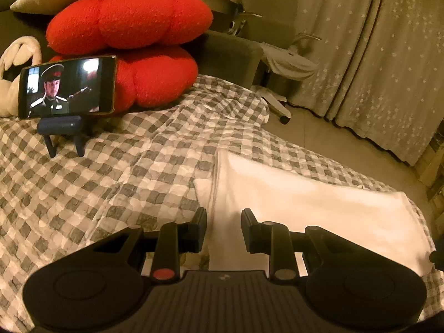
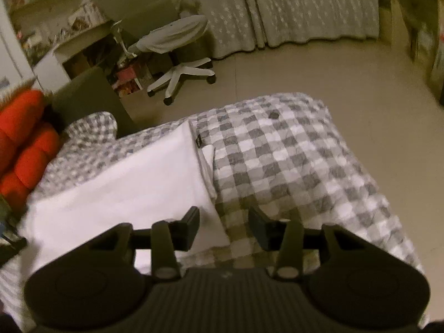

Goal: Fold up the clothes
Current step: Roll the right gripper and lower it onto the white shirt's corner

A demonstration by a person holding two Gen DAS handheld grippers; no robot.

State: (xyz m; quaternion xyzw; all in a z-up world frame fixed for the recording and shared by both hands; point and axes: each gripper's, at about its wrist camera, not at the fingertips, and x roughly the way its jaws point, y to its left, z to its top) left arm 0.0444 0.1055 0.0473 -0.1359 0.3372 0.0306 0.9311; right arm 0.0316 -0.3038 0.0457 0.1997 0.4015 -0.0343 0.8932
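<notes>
A folded white garment [image 1: 305, 199] lies flat on the grey-and-white checked bed cover [image 1: 111, 183]. My left gripper [image 1: 224, 227] hovers open over the garment's left edge, with white cloth visible between its fingers but not pinched. In the right wrist view the same white garment [image 2: 125, 188] spreads to the left, a small dark tag at its far corner. My right gripper [image 2: 224, 227] stands open above the garment's right edge, left finger over the white cloth and right finger over the checked cover [image 2: 291, 166]. Nothing is held.
A phone [image 1: 66, 86] on a small stand plays video at the bed's far left, in front of red cushions [image 1: 130, 19]. A white office chair [image 2: 180, 55] stands on the floor beyond the bed. Star-patterned curtains [image 1: 374, 41] hang behind. The bed edge drops to bare floor [image 2: 305, 69].
</notes>
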